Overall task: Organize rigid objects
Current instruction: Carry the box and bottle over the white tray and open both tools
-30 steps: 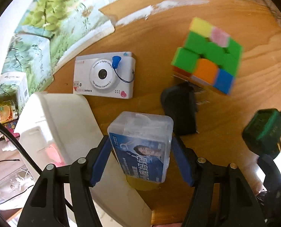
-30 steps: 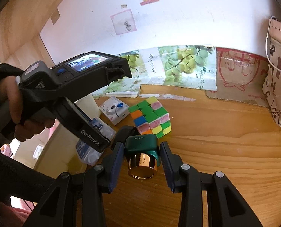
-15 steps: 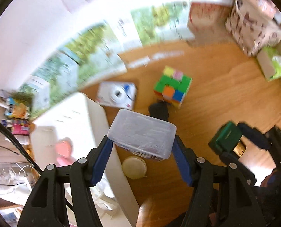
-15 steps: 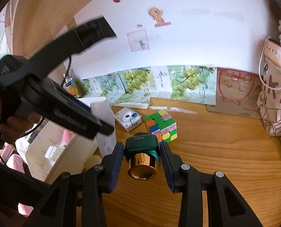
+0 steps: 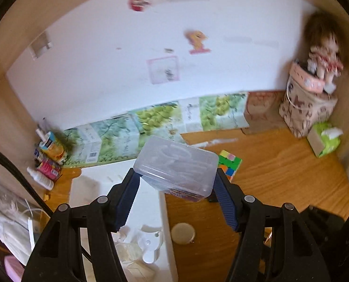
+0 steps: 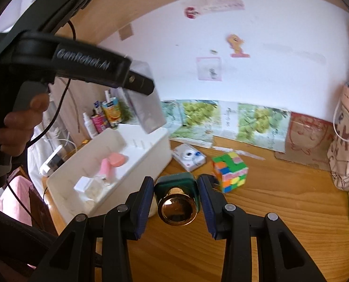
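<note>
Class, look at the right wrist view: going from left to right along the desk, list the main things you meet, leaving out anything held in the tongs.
White bin → toy camera → colour cube → patterned bag.

Wooden desk (image 6: 280, 211). Patterned bag (image 5: 303, 112) at 2 o'clock, doll (image 5: 325, 51) seated on top. Green tissue box (image 5: 325, 138) just beside bag. Grape-print cartons (image 6: 256, 119) line wall at 12 o'clock. Bottles (image 6: 99, 119) at 10 o'clock.
</note>
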Demonstrator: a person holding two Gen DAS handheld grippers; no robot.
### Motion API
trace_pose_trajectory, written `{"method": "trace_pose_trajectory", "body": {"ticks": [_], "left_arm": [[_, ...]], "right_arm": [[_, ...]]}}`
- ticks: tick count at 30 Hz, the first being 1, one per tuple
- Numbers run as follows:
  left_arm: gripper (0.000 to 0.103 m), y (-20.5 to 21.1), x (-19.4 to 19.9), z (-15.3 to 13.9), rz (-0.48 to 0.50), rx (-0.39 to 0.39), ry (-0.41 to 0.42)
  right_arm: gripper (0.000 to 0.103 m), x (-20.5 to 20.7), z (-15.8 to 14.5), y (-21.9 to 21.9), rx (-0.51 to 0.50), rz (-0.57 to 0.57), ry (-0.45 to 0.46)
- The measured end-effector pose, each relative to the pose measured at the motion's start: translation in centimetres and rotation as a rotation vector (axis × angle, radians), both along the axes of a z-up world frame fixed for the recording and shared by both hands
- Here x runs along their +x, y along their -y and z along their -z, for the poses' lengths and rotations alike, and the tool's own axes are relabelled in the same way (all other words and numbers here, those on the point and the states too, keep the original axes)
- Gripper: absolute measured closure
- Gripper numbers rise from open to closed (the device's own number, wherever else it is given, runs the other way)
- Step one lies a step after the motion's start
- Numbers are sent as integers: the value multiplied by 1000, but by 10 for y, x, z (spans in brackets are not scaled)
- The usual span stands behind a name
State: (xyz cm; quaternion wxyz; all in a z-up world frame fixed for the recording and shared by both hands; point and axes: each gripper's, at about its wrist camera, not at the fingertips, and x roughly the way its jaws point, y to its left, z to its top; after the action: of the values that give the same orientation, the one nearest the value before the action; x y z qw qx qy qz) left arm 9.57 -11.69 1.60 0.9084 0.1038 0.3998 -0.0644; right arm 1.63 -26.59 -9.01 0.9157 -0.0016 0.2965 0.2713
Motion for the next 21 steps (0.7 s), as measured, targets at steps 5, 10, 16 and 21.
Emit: {"method": "trace_pose_trajectory", "body": {"ticks": [5, 10, 16, 21], "left_arm": [[36, -36, -19, -3, -29, -31, 50], [36, -73, -37, 2, -40, -58, 78], [36, -114, -51, 9, -59, -100, 102], [36, -148, -67, 24, -87, -124, 125]], "right_arm": [[63, -15, -7, -31, -18, -62, 32], [63, -22, -6, -72, -35, -125, 28], [63, -31, -1, -120, -65, -212, 13], [63, -32, 5, -151, -91, -236, -13]]}}
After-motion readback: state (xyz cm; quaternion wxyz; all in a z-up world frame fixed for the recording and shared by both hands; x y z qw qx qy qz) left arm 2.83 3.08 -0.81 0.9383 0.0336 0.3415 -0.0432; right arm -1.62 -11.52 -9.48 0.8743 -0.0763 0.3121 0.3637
